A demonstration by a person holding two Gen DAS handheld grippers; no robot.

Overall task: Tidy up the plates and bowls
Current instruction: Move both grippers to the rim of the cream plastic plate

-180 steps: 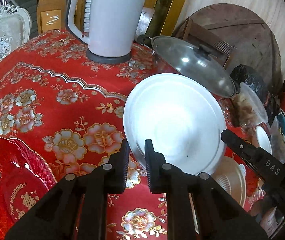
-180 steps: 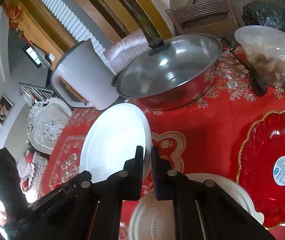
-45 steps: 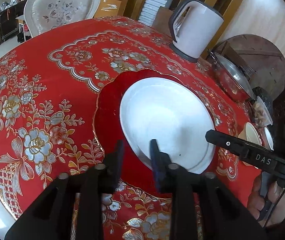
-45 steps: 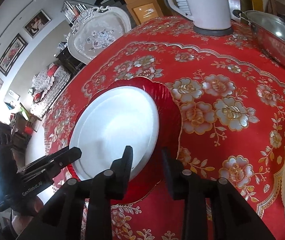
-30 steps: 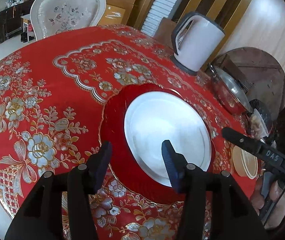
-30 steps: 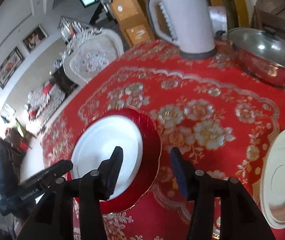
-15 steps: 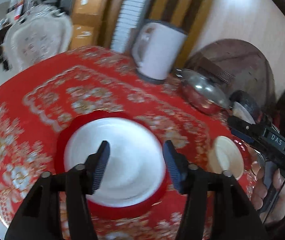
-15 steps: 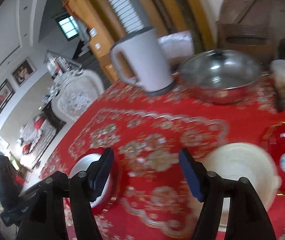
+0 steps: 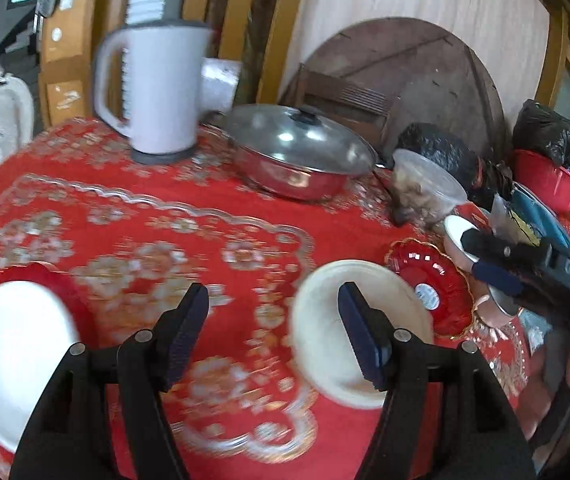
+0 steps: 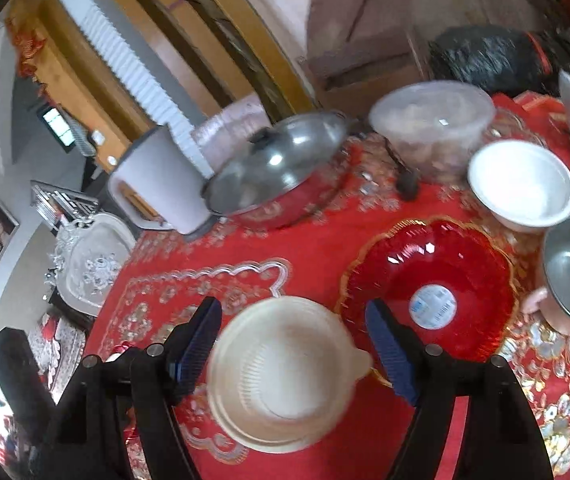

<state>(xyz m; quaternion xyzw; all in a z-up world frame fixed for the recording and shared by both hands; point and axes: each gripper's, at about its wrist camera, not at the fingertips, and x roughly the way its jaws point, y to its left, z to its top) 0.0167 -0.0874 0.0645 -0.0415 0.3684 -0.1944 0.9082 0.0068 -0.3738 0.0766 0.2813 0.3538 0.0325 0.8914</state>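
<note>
Both grippers hover over the red-clothed surface (image 9: 245, 220), jaws spread wide and empty. The right gripper (image 10: 295, 350) angles down over the cream plate (image 10: 281, 372); the left gripper (image 9: 273, 332) hangs just beside it.

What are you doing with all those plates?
A person is tidying dishes on the table with two hand-held grippers. The white plate already sits on a red plate. Both the left gripper and right gripper are open and empty, near the cream plate.
</note>
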